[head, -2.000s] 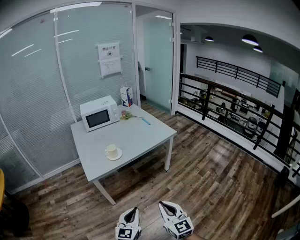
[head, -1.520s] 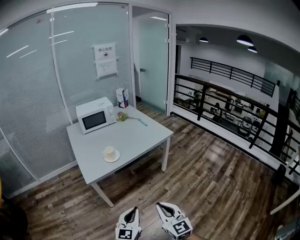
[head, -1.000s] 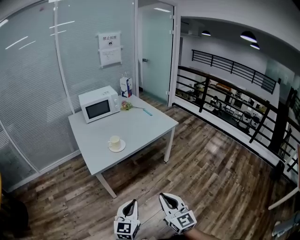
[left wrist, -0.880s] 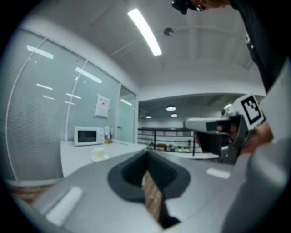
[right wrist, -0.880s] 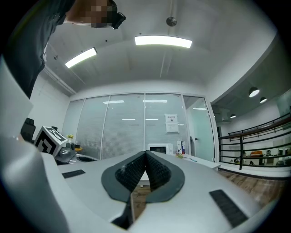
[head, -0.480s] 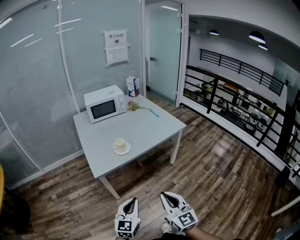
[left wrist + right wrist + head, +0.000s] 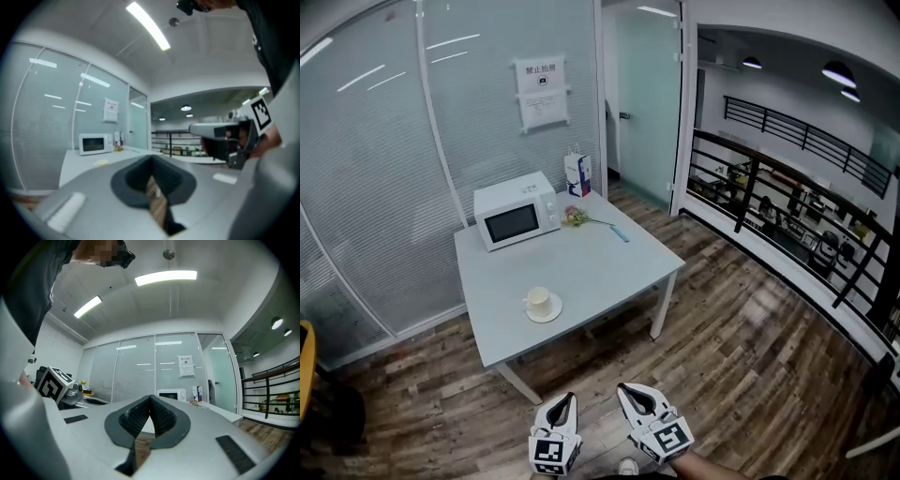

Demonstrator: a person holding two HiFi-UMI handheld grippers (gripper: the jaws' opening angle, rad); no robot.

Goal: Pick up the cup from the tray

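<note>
the cup (image 7: pixel 540 300) sits on its saucer (image 7: pixel 552 314) well ahead of you and a little left, nearer your left gripper (image 7: pixel 567 402) than your right gripper (image 7: pixel 630 393). both are clenched on nothing.

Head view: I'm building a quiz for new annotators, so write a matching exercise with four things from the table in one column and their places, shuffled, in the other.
Things:
1. microwave
2. cup
3. carton
4. blue stick

Places:
A. on the saucer, toward the near edge of the table
B. standing at the far corner
C. lying just right of the flowers
D. on the back left part, door facing the near side

Pairs: 1-D, 2-A, 3-B, 4-C
</note>
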